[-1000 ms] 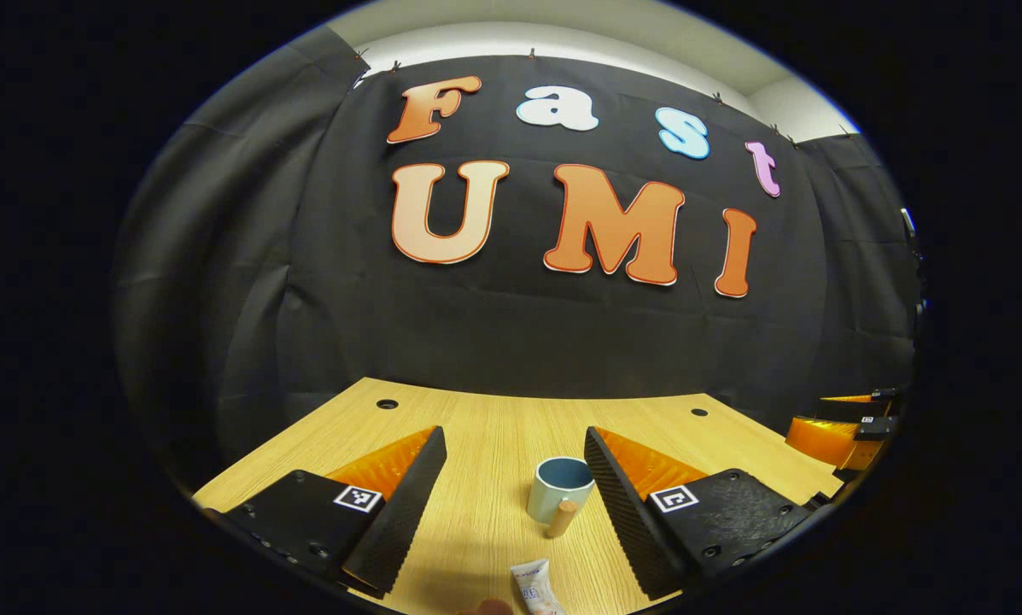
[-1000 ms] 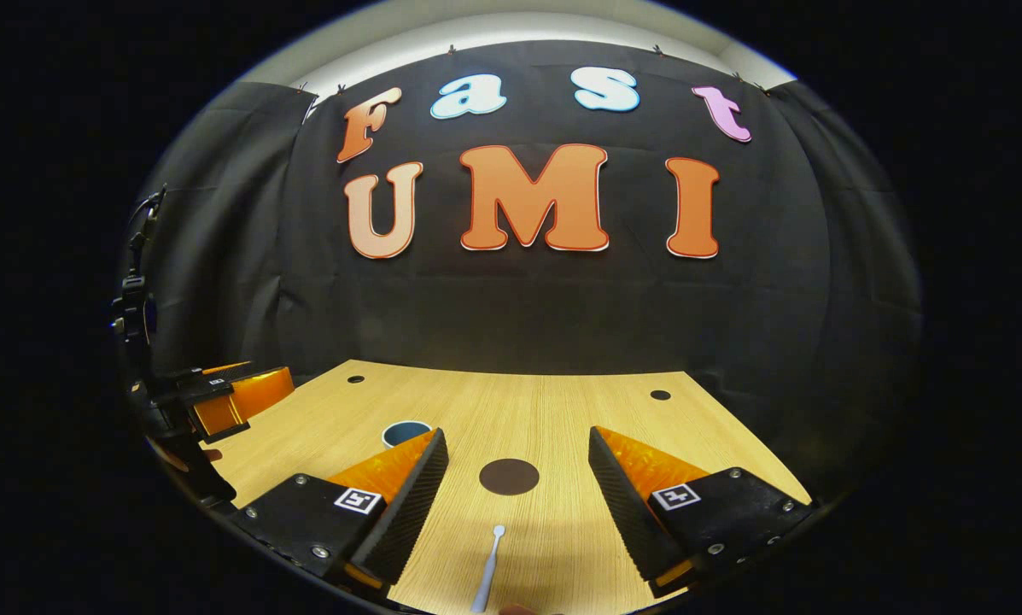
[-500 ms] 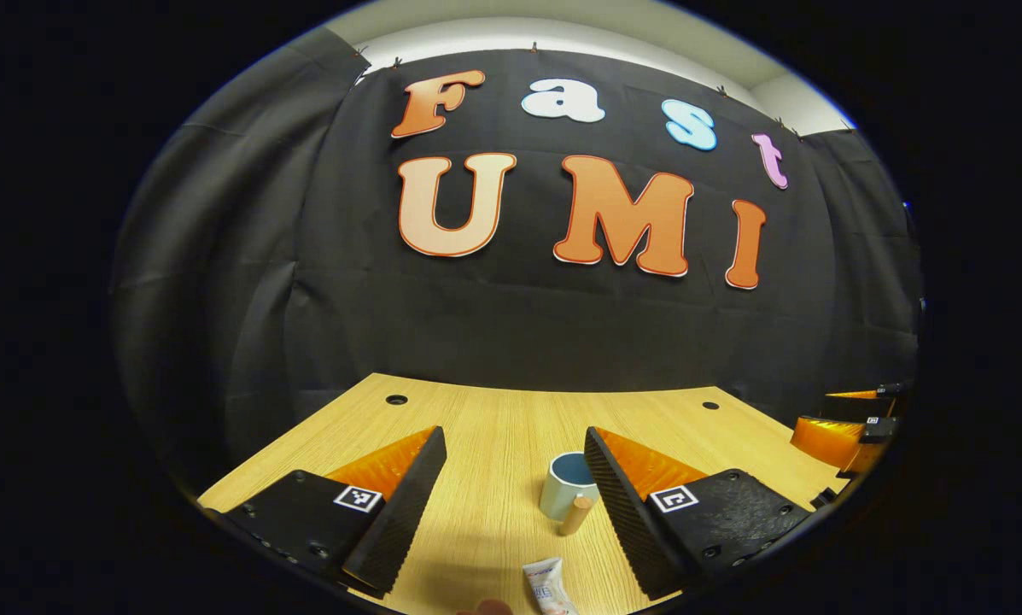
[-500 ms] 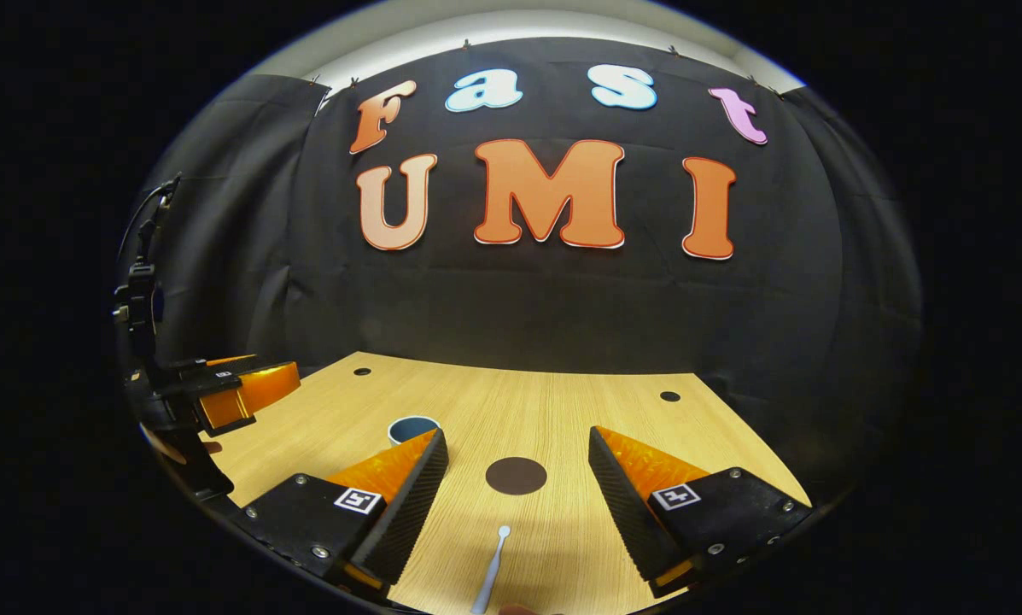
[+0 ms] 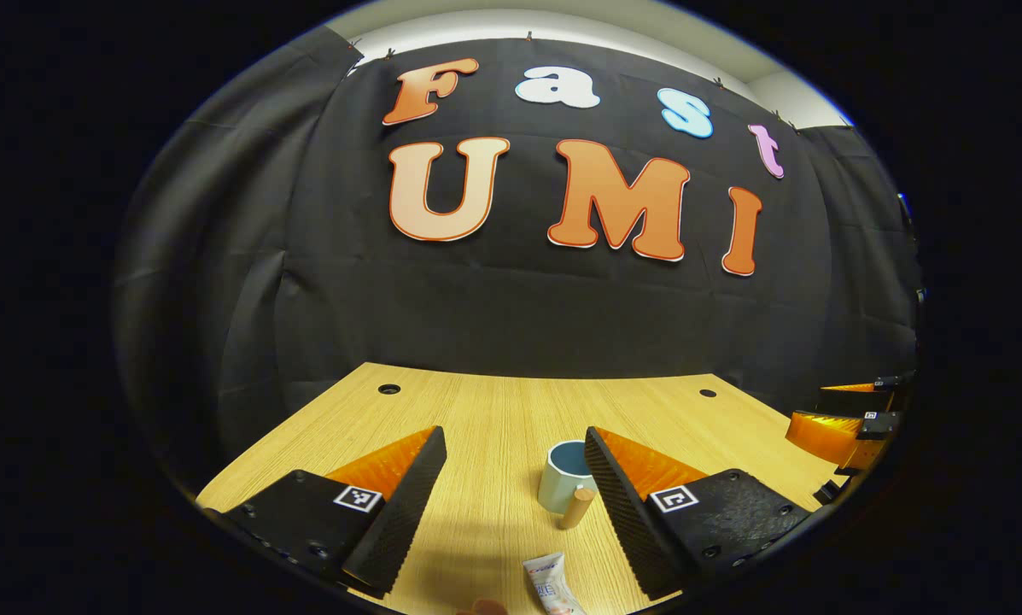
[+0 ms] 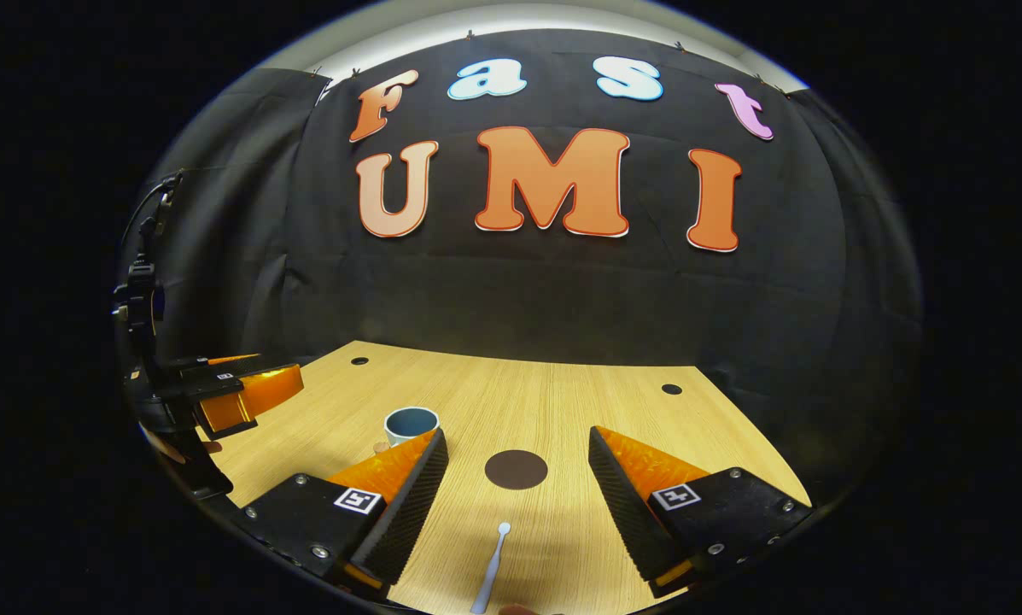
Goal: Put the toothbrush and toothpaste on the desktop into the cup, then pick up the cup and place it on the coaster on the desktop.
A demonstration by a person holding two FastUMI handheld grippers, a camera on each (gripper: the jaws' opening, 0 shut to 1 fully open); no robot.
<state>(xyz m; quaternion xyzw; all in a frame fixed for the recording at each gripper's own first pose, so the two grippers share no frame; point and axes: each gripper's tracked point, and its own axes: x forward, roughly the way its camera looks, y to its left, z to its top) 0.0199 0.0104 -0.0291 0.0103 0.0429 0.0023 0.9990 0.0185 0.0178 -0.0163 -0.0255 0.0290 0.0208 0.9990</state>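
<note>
Grippers: left gripper (image 5: 515, 444) and right gripper (image 6: 517, 444) spread wide, ribbed black fingers | round cup (image 5: 563, 483) ahead-right of left | flat tube of toothpaste (image 5: 549, 584) under it | slim toothbrush (image 6: 491, 571), dark round coaster (image 6: 516, 469) between right's fingers | woodgrain desk (image 6: 562, 401)

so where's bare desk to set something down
Free: the far strip of desk beyond the coaster, and the left side past the cup. Crowded: the near edge, where toothpaste and toothbrush lie.

- Small print is seen on the toothpaste (image 5: 549, 586), too small to be read.
- Square black-and-white markers are carried on the gripper fingers (image 5: 359, 498); no words are borne.
</note>
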